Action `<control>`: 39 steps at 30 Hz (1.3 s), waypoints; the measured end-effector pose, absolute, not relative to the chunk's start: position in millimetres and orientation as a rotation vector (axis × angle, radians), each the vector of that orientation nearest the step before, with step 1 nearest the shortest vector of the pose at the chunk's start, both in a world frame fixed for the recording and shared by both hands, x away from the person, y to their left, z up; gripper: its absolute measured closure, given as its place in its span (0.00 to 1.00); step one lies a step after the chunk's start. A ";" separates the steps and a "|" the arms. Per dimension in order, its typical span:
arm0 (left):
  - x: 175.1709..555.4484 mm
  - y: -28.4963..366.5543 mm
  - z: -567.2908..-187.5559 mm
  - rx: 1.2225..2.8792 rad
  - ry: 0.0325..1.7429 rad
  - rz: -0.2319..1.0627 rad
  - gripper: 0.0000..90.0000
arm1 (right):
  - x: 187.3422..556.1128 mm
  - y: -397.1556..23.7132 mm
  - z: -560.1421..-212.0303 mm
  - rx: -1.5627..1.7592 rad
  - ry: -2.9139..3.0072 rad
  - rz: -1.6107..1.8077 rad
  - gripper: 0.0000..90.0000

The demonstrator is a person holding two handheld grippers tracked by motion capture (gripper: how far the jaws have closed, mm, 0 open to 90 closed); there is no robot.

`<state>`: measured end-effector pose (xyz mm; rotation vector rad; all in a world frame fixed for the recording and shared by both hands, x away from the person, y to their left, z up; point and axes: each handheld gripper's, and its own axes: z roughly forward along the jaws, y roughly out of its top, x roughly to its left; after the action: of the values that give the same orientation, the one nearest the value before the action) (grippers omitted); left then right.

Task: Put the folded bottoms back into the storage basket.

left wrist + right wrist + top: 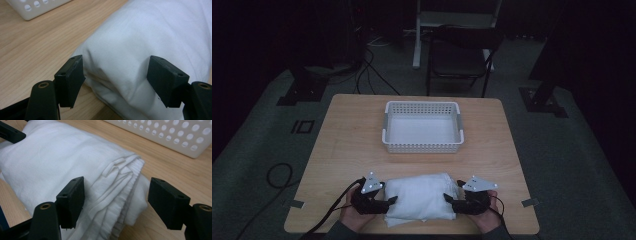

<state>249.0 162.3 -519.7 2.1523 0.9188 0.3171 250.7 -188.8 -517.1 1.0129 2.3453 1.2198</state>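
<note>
Flanking the folded white cloth (421, 197) on the table (347, 145), the left gripper (388, 200) and right gripper (449, 200) are held open, nothing gripped. Soft, light, floppy handling is judged; both folded ends should be pinched together.

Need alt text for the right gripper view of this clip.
Two black jaws of the right gripper stand open around the layered edge of a folded white cloth lying on a wooden table. A white perforated basket sits beyond.
</note>
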 end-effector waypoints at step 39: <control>285.6 164.2 -539.1 2.072 0.976 0.264 0.33 | 277.3 -182.9 -538.1 1.063 2.385 1.115 0.29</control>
<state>285.6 164.2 -539.1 2.0722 0.9756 0.2643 277.3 -182.9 -538.1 1.0627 2.3849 1.1145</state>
